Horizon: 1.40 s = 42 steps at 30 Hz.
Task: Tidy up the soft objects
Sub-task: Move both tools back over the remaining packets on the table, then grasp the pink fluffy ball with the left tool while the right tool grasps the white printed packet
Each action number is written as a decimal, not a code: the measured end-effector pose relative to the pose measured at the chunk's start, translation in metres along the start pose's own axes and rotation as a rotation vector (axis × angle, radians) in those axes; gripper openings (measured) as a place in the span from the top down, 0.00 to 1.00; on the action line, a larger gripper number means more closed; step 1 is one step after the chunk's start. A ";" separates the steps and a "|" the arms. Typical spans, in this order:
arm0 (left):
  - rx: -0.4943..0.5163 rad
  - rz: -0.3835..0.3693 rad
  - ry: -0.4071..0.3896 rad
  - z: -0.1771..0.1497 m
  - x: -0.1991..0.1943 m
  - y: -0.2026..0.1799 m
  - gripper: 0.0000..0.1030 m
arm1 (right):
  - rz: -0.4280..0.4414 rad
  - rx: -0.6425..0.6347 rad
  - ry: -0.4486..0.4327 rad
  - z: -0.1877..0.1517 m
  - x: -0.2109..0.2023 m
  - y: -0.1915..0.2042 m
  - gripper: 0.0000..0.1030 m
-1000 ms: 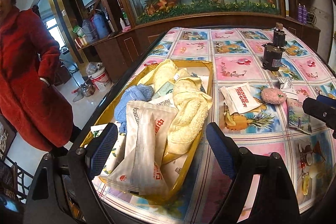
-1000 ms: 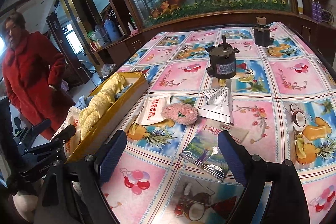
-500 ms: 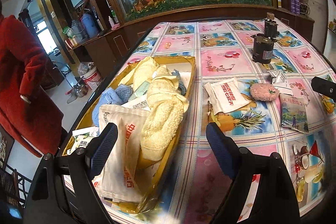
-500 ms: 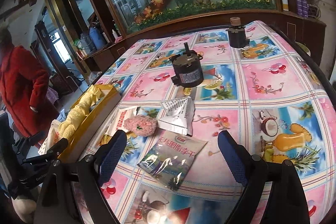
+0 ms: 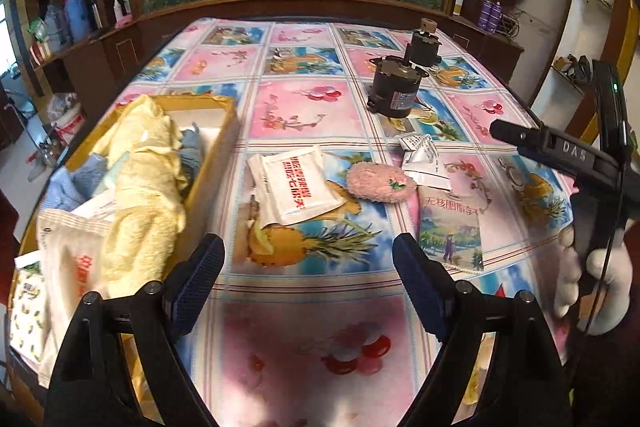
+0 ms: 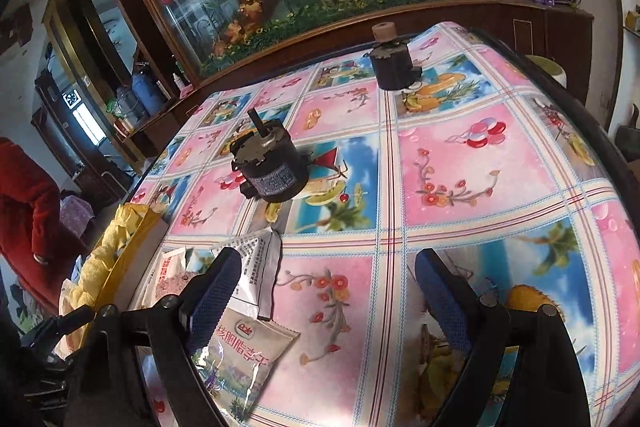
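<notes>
On bench: pink plush toy (image 5: pixel 379 183) between white sachet (image 5: pixel 294 184) and snack packet (image 5: pixel 450 233), outside yellow box (image 5: pixel 208 163). Left tool (image 5: pixel 308 275), right tool (image 6: pixel 328 291): both gaping, empty. I'd pinch the plush mid-body, squarely.

The right gripper's (image 5: pixel 556 151) arm reads "DAS", and the snack packet (image 6: pixel 240 359) under its left finger reads "核胭脂李子".

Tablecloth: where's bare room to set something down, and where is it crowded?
Free: the near strip of tablecloth in front of the left tool, and the pink squares right of the near motor. Crowded: white packet, pink plush, silver pouch and tea packet cluster beside the full yellow box.
</notes>
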<state>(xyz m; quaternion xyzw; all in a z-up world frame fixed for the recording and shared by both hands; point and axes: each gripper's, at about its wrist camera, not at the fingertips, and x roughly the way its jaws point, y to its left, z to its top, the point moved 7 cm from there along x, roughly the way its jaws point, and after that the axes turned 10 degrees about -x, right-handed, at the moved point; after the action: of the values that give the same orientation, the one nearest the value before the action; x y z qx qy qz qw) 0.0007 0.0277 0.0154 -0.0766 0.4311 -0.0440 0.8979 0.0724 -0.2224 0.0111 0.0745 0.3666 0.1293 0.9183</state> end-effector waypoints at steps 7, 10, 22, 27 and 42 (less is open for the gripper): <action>-0.023 -0.095 0.064 0.020 0.046 -0.029 0.17 | -0.005 0.019 -0.002 -0.003 -0.002 -0.006 0.12; -0.017 -0.139 0.072 0.026 0.054 -0.043 0.17 | -0.002 0.030 0.008 -0.004 0.000 -0.007 0.12; 0.061 -0.199 0.116 0.023 0.077 -0.065 0.58 | -0.018 0.026 0.036 -0.009 0.009 -0.006 0.12; 0.014 -0.255 0.075 0.030 0.044 -0.057 0.58 | 0.048 0.008 0.054 -0.009 0.015 0.006 0.12; -0.090 -0.249 -0.034 0.020 -0.035 0.020 0.57 | 0.042 -0.238 0.250 -0.005 0.078 0.089 0.58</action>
<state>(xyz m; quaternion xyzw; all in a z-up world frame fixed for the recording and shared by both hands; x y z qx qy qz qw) -0.0057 0.0546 0.0510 -0.1706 0.4047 -0.1346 0.8883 0.1067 -0.1141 -0.0231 -0.0437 0.4585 0.1993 0.8649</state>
